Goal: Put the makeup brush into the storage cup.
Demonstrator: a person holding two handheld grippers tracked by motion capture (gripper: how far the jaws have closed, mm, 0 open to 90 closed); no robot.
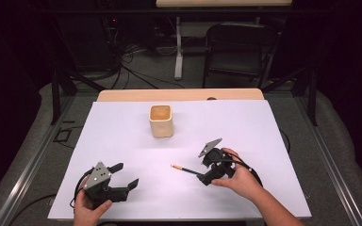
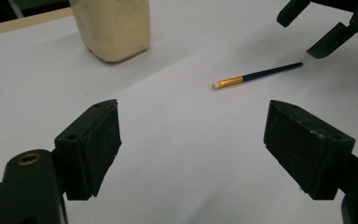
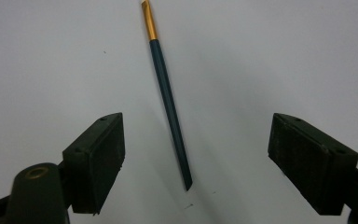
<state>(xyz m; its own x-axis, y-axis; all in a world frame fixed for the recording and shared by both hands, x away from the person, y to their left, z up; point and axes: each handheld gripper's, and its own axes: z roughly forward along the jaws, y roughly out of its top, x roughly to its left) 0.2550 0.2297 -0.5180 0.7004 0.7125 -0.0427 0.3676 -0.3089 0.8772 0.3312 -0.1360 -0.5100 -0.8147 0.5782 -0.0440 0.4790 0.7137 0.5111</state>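
Two grippers work over a white sheet [image 1: 122,136] that covers the tabletop [image 1: 122,95], and the thing between them is a thin paintbrush [image 1: 185,169] with a dark teal handle, a gold ferrule and a pale tip. Taking the paintbrush as the landmark: it lies flat on the sheet, its pale tip pointing toward the person's left and its handle end toward the right gripper [image 1: 210,176]. That gripper sits at the handle end, held low in the person's right hand [image 1: 242,179], and its jaws stand spread wide — one on each side of the handle, neither pad touching it. In the right gripper view the handle [image 3: 170,109] runs up the middle of the gap between the two black pads, well clear of both, with the gold ferrule [image 3: 148,22] at the far end.

Beyond the paintbrush, farther from the person, stands a cream square cup [image 1: 161,120], upright and well apart from the brush. The left gripper [image 1: 126,176] rests on the sheet off to the tip side of the paintbrush and nearer the person, held by the left hand [image 1: 90,210]; its jaws are spread too, with nothing between them. In the left gripper view the paintbrush [image 2: 257,75] lies ahead of the open pads — the cup [image 2: 113,28] stands farther off
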